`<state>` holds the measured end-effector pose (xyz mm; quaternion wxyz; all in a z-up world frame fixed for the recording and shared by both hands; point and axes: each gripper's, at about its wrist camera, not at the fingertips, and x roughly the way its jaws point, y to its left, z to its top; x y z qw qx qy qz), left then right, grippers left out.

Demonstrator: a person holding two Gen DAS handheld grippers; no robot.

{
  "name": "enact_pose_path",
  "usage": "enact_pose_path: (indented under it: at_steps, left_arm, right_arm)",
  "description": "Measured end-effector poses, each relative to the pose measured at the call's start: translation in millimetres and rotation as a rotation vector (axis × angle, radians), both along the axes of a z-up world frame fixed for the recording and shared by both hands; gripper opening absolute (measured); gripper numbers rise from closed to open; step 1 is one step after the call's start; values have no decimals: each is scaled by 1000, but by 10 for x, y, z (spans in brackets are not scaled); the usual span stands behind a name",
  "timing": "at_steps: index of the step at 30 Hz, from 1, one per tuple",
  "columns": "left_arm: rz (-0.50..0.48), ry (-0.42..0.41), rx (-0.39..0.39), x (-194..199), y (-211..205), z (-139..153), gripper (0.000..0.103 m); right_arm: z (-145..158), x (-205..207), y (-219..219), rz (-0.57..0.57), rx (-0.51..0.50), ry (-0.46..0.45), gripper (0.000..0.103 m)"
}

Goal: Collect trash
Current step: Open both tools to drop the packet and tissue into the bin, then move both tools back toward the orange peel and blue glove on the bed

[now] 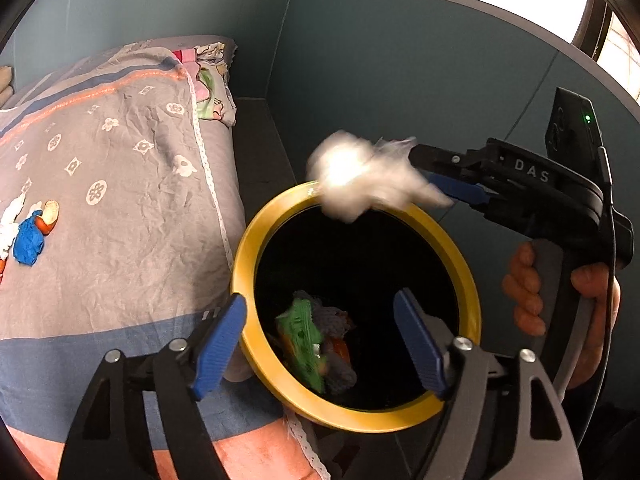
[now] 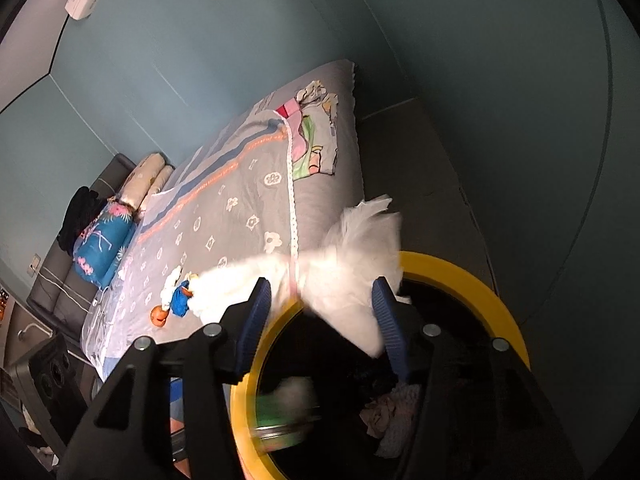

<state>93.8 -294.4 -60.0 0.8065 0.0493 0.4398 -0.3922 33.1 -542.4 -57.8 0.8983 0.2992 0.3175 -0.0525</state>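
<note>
Looking down my left gripper [image 1: 320,344], I see its blue fingers spread wide with nothing between them, hovering over a round bin [image 1: 466,280] with a yellow rim beside the bed [image 1: 120,168]. Green and grey scraps [image 1: 316,340] lie at the bottom of the bin. Above its far rim, my right gripper [image 1: 424,176] reaches in from the right with a white tissue wad [image 1: 360,176] at its tip, blurred; from this side I cannot tell how far apart its fingers are. My right hand [image 1: 560,300] grips the handle. White letters on that gripper read "DAS". On the bedspread to the left sit a blue wad [image 1: 28,242], some white paper [image 1: 10,220] and a peel-like piece [image 1: 50,216].

Turning to the right view, the tissue [image 2: 352,272] spreads between the fingers, which stand fairly wide; it touches the right finger, and I cannot tell whether it is pinched or slipping free. It hangs over the bin's near-bed edge [image 2: 472,276]. More scraps [image 2: 388,412] show inside. The leftover pile [image 2: 176,296] lies well away on the bed. No writing is readable here.

My judgement: partly done. Some trash is binned, this tissue is about to go in, and the bed pile remains.
</note>
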Motion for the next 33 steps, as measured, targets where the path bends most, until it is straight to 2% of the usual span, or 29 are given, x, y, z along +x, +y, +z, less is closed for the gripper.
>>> enact_pose_path:
  at_steps: [8, 19, 26, 29, 33]
  left_arm:
    - [36, -22, -14, 28, 153, 47, 84]
    - [135, -72, -1, 190, 516, 93, 89]
    - [222, -112, 13, 361, 937, 128, 93]
    - [264, -109, 6, 451, 1137, 135, 93]
    - [329, -96, -7, 574, 1457, 116, 93]
  right_arm:
    - [33, -41, 9, -20, -8, -9, 62]
    - [145, 116, 159, 14, -29, -6, 71]
    - [244, 423, 521, 113, -48, 16, 76]
    - [269, 595, 749, 176, -53, 13, 81]
    - [323, 779, 1087, 230, -90, 12, 81]
